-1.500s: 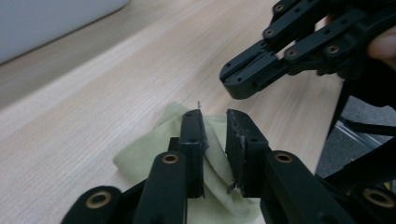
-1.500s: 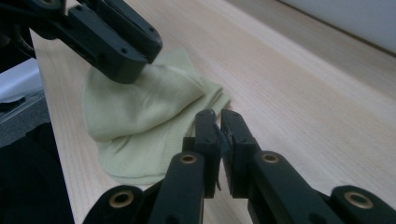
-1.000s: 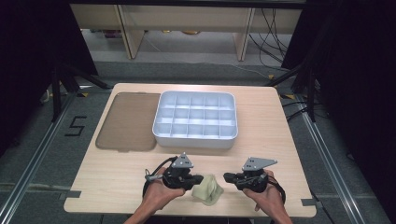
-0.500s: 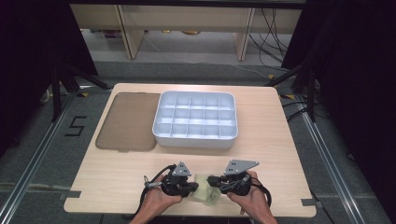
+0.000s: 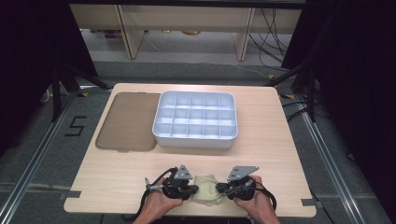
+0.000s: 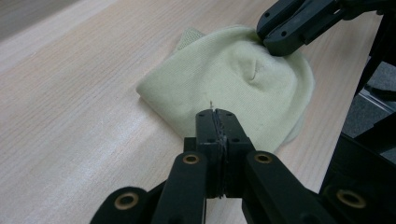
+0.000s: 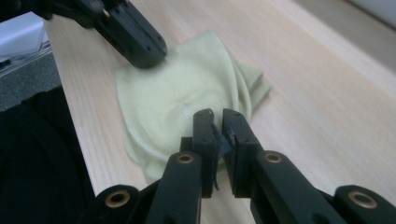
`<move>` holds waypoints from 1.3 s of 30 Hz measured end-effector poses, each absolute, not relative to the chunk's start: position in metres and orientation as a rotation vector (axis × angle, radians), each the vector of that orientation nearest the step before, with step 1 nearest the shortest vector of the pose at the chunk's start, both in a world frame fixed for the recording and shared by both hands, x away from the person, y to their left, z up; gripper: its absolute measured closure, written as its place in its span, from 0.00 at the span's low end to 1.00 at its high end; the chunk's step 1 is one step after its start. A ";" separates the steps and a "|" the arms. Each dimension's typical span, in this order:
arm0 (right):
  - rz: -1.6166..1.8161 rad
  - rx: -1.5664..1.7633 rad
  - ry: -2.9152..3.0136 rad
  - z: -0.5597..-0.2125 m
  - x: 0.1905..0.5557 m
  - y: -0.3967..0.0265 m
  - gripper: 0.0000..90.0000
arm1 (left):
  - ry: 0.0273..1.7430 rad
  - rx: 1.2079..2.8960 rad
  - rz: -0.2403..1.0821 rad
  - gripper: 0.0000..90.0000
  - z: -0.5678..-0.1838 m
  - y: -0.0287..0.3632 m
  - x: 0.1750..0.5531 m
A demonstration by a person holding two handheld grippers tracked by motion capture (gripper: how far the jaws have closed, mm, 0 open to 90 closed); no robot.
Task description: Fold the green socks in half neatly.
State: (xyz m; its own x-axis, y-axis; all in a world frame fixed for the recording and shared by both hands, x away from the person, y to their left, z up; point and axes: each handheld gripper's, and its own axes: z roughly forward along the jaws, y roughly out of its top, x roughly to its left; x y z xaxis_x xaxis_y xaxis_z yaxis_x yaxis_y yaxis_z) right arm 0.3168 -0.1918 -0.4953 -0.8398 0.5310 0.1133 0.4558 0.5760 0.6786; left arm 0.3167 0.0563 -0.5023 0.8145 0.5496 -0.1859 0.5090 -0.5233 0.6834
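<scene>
Cloth [image 5: 207, 193], a pale yellow-green knit piece, lies crumpled on the wooden worktop [image 5: 280, 149] close to its near edge, between the two grippers. The left gripper [image 5: 192, 189] sits at the cloth's left side; in the left gripper view its jaws are pressed together over the near edge of the cloth [image 6: 229, 84], with a thread of the fabric showing at their tips. The right gripper [image 5: 219, 188] sits at the cloth's right side; in the right gripper view its jaws stand almost together, a narrow slit between them, just over the edge of the cloth [image 7: 187, 98], and whether they pinch any fabric I cannot tell. Farther back on the worktop stands a white compartment tray [image 5: 195, 138], and just left of it lies a flat brown lid [image 5: 128, 121].
</scene>
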 end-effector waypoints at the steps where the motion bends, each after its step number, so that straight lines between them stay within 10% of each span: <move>1: 1.116 0.847 2.697 -0.495 0.317 -0.192 0.93 | 0.774 2.225 0.068 0.98 -0.502 0.056 0.317; 39: 1.087 0.863 2.666 -0.495 0.336 -0.181 0.95 | 0.747 2.184 0.051 0.98 -0.498 0.058 0.299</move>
